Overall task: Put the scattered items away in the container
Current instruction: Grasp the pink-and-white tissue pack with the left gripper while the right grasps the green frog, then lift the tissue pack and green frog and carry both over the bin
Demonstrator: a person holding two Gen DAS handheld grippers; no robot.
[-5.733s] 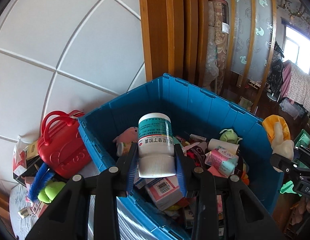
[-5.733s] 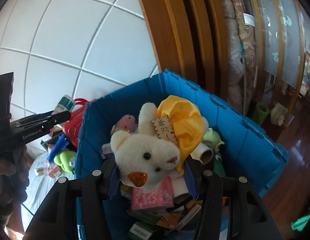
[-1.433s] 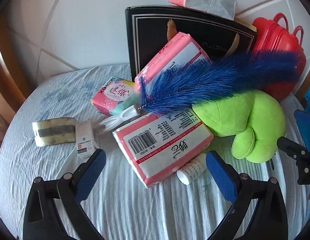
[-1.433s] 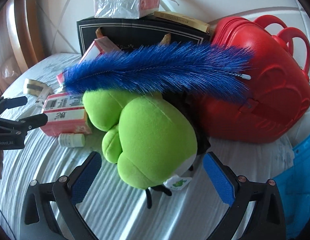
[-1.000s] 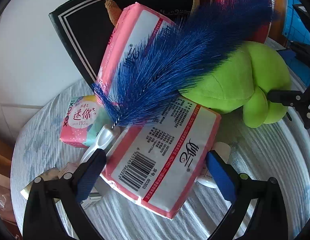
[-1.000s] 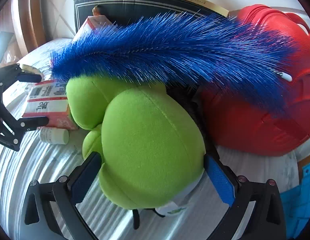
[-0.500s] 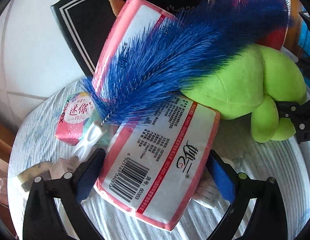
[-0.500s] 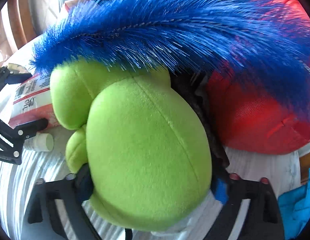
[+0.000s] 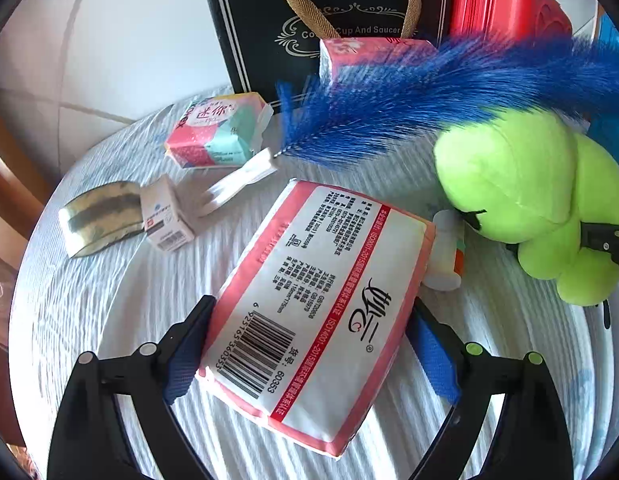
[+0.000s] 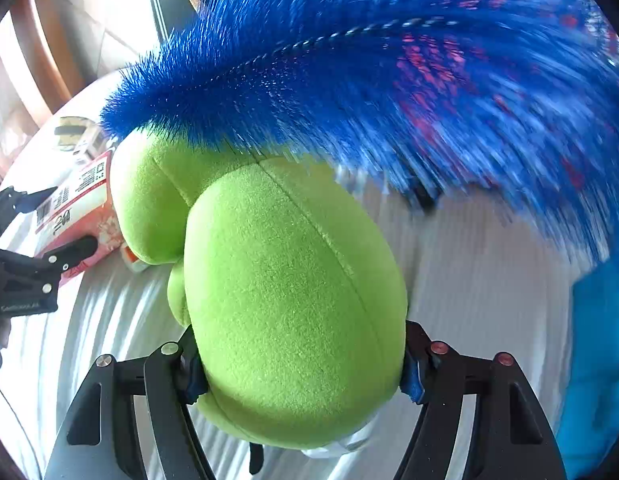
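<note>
My left gripper (image 9: 309, 360) is shut on a pink and white tissue pack (image 9: 321, 312) and holds it above the white cloth. My right gripper (image 10: 301, 364) is shut on a lime green plush toy (image 10: 285, 292), which also shows at the right of the left wrist view (image 9: 529, 192). A blue feather-like brush (image 10: 369, 64) lies across the top of the plush and also shows in the left wrist view (image 9: 429, 92). The blue container's edge (image 10: 597, 352) shows at the right.
On the cloth lie a small pink and teal pack (image 9: 217, 132), a small white box (image 9: 165, 216), a gold wrapper (image 9: 97, 216) and a small white bottle (image 9: 445, 252). A black gift bag (image 9: 329, 20) and a red case (image 9: 505, 0) stand behind.
Both grippers have closed, the left on the tissue pack and the right on the green plush. The tissue pack has come away from under the brush and the plush has shifted.
</note>
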